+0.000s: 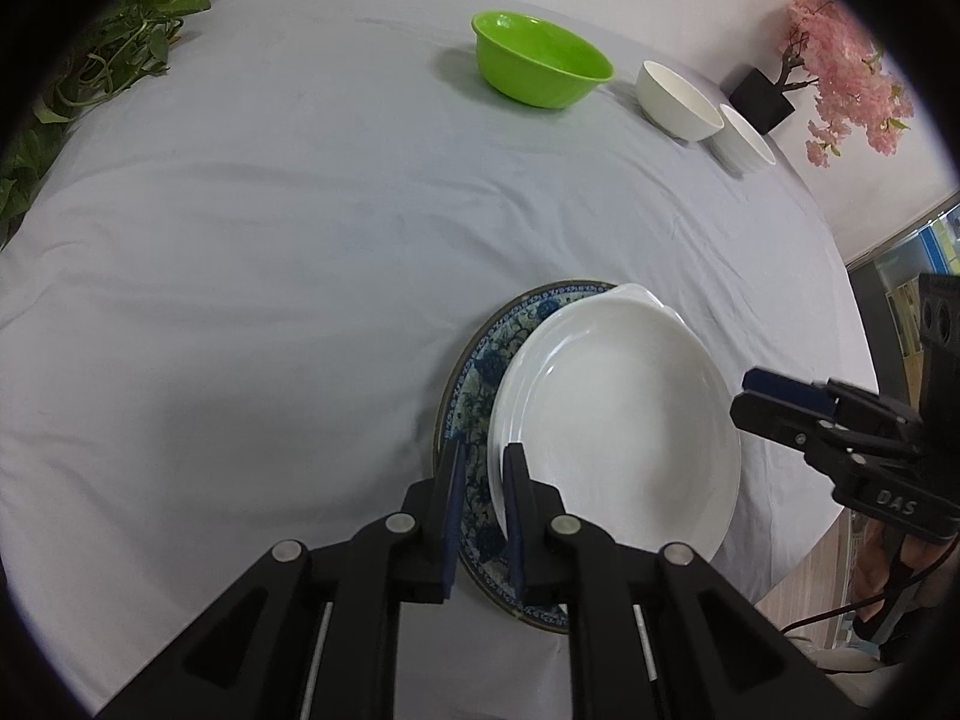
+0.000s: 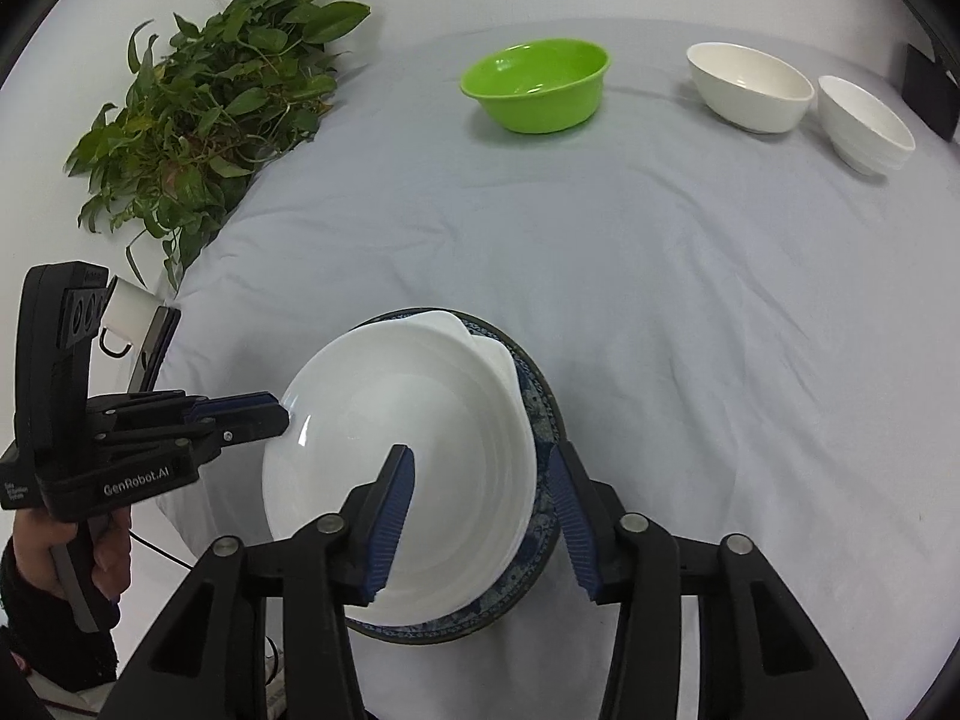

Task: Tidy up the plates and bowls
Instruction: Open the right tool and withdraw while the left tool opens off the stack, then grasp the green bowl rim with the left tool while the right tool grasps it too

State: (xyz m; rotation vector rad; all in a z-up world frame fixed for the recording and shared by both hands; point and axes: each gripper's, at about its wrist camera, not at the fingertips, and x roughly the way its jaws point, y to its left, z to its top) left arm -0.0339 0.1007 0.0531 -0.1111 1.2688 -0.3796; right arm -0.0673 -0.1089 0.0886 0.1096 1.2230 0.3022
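— Where does the white oval dish (image 2: 414, 468) sit?

— On the blue patterned plate (image 1: 474, 396), near the front edge of the cloth-covered surface (image 1: 270, 240). It lies off-centre, so the plate shows as a crescent on one side only. Its long axis runs from the near edge away toward the bowls, and a small lug handle marks the far end.

— And the left hand-held gripper (image 1: 483, 468)?

— Its jaws stand only a narrow gap apart, straddling the dish's left rim and the plate's edge. From its own camera I cannot tell whether the pads press on anything; in the right wrist view its tips meet the dish's rim.

— The right hand-held gripper (image 2: 480, 480)?

— Released. Its jaws are spread, one blue pad over the dish's hollow, the other outside the rim above the plate, neither pressing.

— What else is on the surface?

— At the far side, a green bowl (image 2: 534, 84) upright, a larger white bowl (image 2: 750, 87) and just beside it a smaller white bowl (image 2: 864, 123), well apart from the plates. A leafy plant (image 2: 210, 120) stands far left, pink blossoms (image 1: 840, 66) far right.
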